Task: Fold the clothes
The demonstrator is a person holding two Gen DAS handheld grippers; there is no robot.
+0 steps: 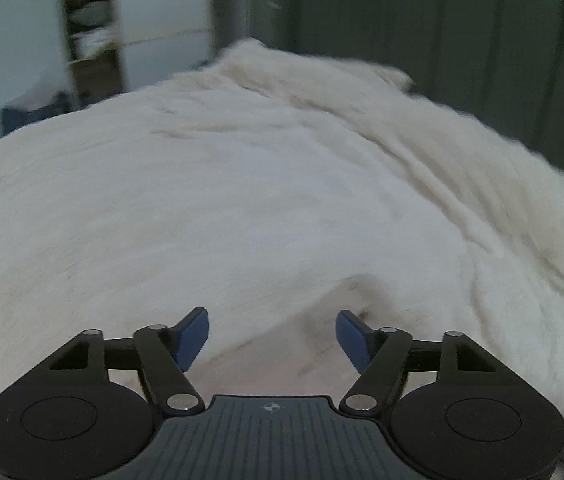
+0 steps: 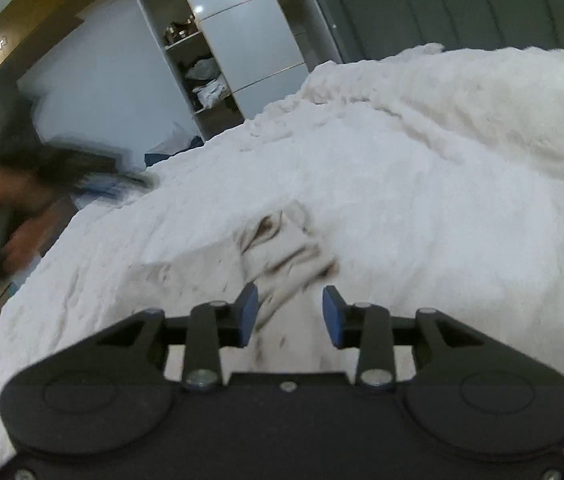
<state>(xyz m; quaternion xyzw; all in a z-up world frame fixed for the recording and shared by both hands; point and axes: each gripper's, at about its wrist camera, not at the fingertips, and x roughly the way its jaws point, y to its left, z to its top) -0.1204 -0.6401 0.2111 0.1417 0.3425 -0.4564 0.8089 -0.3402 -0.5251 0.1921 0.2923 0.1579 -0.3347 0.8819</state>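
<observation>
A crumpled pale garment (image 2: 282,252) is lying on the white bed (image 2: 442,208) just ahead of the right gripper (image 2: 290,314), running up and leftward from its half-open, empty jaws, while the wide-open left gripper (image 1: 272,338) is hovering over bare blanket, holding nothing.
</observation>
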